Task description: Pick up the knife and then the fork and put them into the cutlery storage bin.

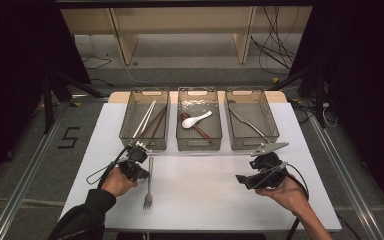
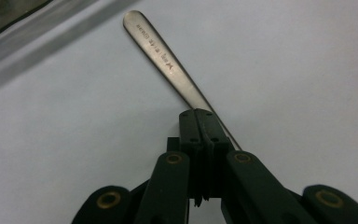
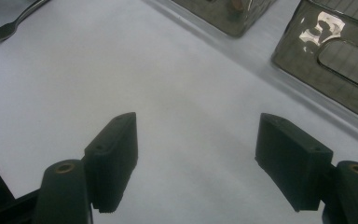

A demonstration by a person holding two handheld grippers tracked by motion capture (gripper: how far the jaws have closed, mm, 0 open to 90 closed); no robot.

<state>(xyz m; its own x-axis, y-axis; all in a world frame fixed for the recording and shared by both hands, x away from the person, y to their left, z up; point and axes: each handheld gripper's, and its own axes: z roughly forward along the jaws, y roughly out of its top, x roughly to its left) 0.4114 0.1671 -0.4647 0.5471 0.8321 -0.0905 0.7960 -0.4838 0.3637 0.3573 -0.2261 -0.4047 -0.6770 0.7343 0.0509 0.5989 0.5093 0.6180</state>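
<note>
Fork point(image 1: 148, 183) lies flat on the white table point(image 1: 205, 200), near the left part of the near edge, with its prongs toward the person and its handle toward the far edge, where 3 see-through bins stand in a row. The left gripper point(image 2: 199, 122) is shut on the fork's handle, low on the table, with both pads pressed together over the thin metal. The right gripper point(image 3: 193, 154) rests in the other hand near the right part of the near edge, with its jaws wide apart and nothing between them. In the bins, the left bin point(image 1: 145, 119) has chopsticks, the middle bin point(image 1: 198, 119) has a white spoon point(image 1: 196, 120) and a dark red one, and the right bin point(image 1: 251, 119) has 1 metal piece that looks like another fork, so I think this fork should go there. What could go wrong: the handle is thin, flat and smooth, and the grip sits on just 1 short bit of it, so the long prong end could swing down or the fork could slip out when it goes up. It could also bump the bin's wall on the way in, or land in the wrong bin. Small letters are stamped on the handle in the left gripper view, but they are too blurry to read. A dark "5" point(image 1: 69, 137) is marked on the floor beyond the table's left edge.
</note>
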